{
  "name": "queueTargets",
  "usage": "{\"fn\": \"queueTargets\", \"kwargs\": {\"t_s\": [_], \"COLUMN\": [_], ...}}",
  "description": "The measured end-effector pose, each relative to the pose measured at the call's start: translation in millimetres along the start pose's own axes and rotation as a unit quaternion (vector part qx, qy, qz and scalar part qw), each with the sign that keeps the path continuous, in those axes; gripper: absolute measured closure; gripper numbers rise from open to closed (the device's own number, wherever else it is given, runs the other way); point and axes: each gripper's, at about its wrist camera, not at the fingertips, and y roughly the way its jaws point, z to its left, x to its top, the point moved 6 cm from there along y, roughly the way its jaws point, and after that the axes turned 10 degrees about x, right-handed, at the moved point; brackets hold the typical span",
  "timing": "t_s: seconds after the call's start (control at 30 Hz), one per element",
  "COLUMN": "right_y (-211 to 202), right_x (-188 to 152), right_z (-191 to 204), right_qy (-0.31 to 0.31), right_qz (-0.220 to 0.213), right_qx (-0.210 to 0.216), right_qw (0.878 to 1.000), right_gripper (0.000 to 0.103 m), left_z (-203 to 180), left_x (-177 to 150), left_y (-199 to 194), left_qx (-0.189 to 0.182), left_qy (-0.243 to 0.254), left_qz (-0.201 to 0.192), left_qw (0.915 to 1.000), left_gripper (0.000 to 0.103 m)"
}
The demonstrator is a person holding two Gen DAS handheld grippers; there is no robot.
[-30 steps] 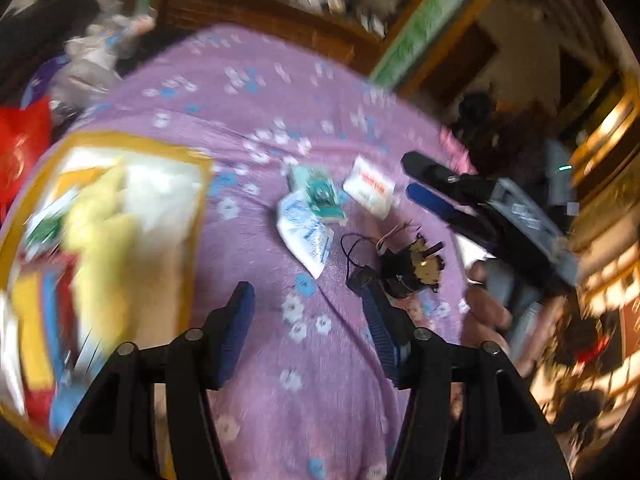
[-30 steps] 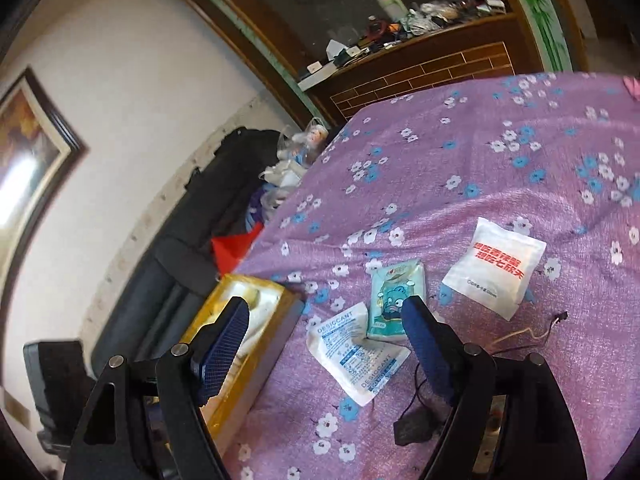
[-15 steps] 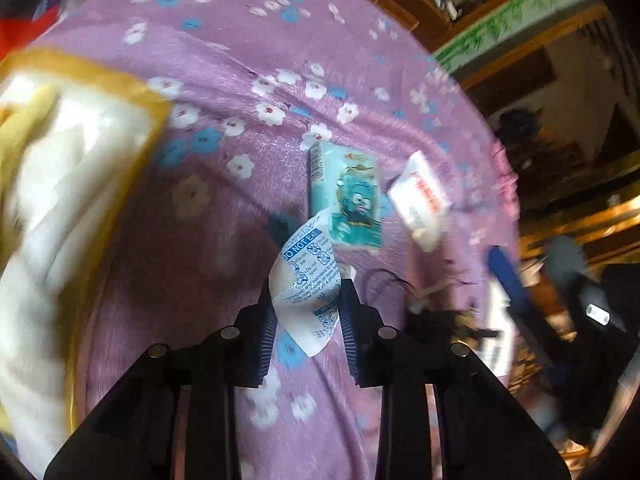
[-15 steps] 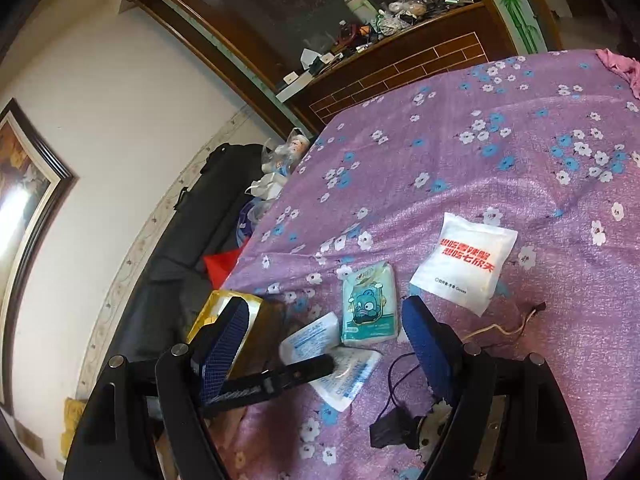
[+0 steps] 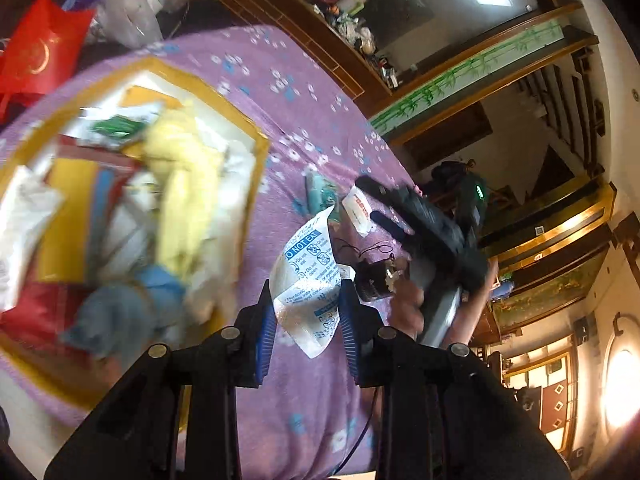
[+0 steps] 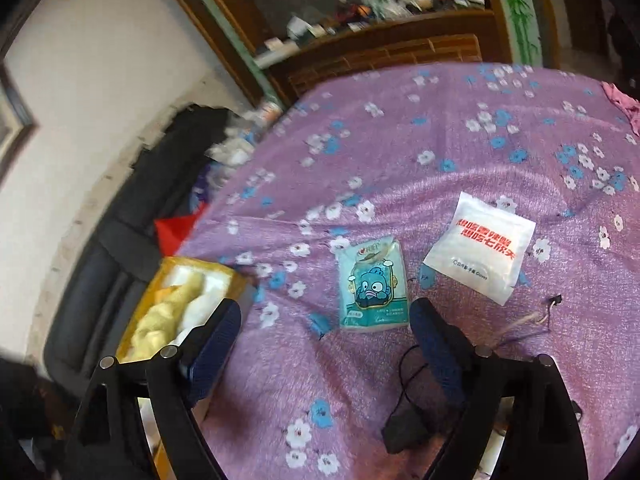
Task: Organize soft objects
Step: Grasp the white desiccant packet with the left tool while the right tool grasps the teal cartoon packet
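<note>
While its blue pads press on both sides of a white desiccant sachet, the left gripper carries that sachet at lower centre of the left wrist frame, clear of the purple flowered cloth. To the left in that frame sits a yellow-rimmed box, blurred, already crowded with soft things, among them a yellow plush piece and something pale blue. At centre right of the same frame the right gripper reaches over the cloth. Seen from its own camera, the right gripper has its jaws spread wide and opening further, with nothing between them. Just above its fingers, near the frame's centre, a teal cartoon-printed packet lies flat on the cloth, and to the right of that a white packet with red lettering. Dark wires and a small black part lie at the lower centre, partly hidden by the right finger.
</note>
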Motion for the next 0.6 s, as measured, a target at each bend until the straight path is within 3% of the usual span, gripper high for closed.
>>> {"fn": "queueTargets", "kwargs": {"t_s": [0.07,0.13,0.2,0.33,0.43,0.53,0.6], "right_y": [8,23,45,86,103,116,117], "right_x": [14,30,40,33,33,26,22], "right_z": [12,21,10,-8,-17,-27,-30], "right_qy": [-0.012,-0.054,-0.054,-0.036,-0.04,-0.008,-0.006], "right_qz": [0.007,0.013,0.031,0.094,0.102,0.111,0.1], "right_qx": [-0.045,-0.116,-0.149,-0.16,-0.185,-0.167,-0.177], "right_qw": [0.999,0.992,0.987,0.982,0.976,0.98,0.979], "right_gripper": [0.017,0.016,0.018,0.02,0.021,0.025,0.045], "left_z": [9,21,29,53,62,68,72], "left_x": [-2,-2,0,5,7,6,6], "left_y": [-11,-23,-31,-47,-49,-56,-59], "left_qx": [-0.016,-0.029,-0.034,-0.03,-0.036,-0.04,-0.041], "left_qy": [-0.001,-0.012,-0.017,-0.034,-0.046,-0.043,-0.044], "left_qz": [-0.006,-0.016,-0.027,-0.048,-0.047,-0.051,-0.054], "left_qw": [0.9999,0.9994,0.9989,0.9978,0.9972,0.997,0.9967], "left_gripper": [0.076,0.076,0.076,0.076,0.076,0.076,0.076]}}
